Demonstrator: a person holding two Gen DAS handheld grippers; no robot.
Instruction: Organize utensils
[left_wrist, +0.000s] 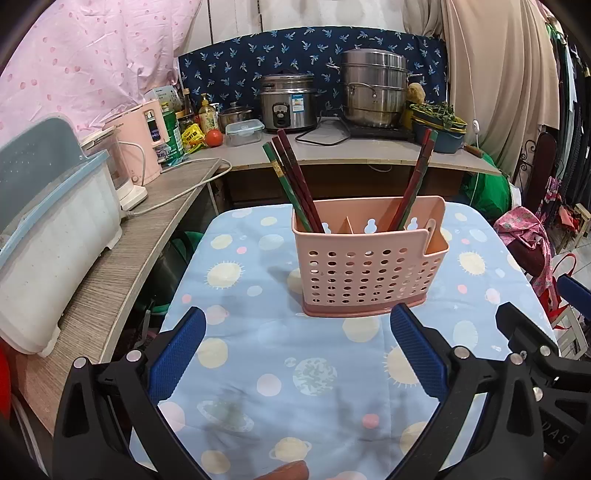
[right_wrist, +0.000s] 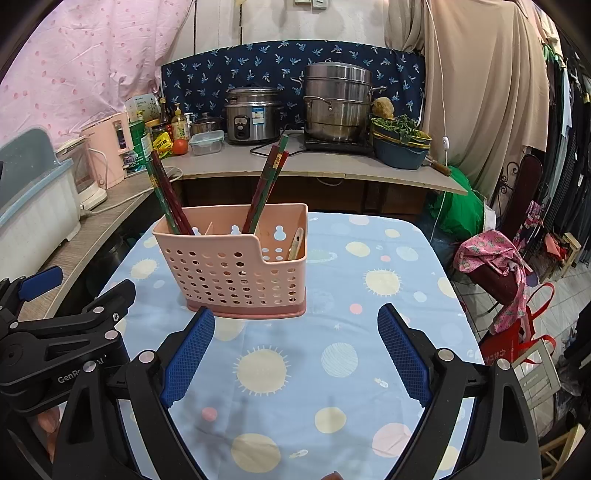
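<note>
A pink perforated utensil holder (left_wrist: 369, 266) (right_wrist: 236, 269) stands upright on the table with the blue planet-print cloth (left_wrist: 295, 376) (right_wrist: 369, 295). Red and green chopsticks lean in its left compartment (left_wrist: 291, 181) (right_wrist: 166, 195), and more lean in a compartment further right (left_wrist: 417, 181) (right_wrist: 267, 184). A pale utensil handle (right_wrist: 295, 243) rests in the low right-end pocket. My left gripper (left_wrist: 298, 316) (right_wrist: 81, 286) is open just in front of the holder, nothing between its blue pads. My right gripper (right_wrist: 295, 315) (left_wrist: 543, 302) is open beside it, also holding nothing.
Behind the table runs a counter with a rice cooker (left_wrist: 288, 103), a steel steamer pot (left_wrist: 373, 88) and a bowl of greens (right_wrist: 400, 144). A white lidded dish box (left_wrist: 51, 229) and a pink kettle sit on the left shelf. Bags and cloth lie on the floor at right (right_wrist: 495, 266).
</note>
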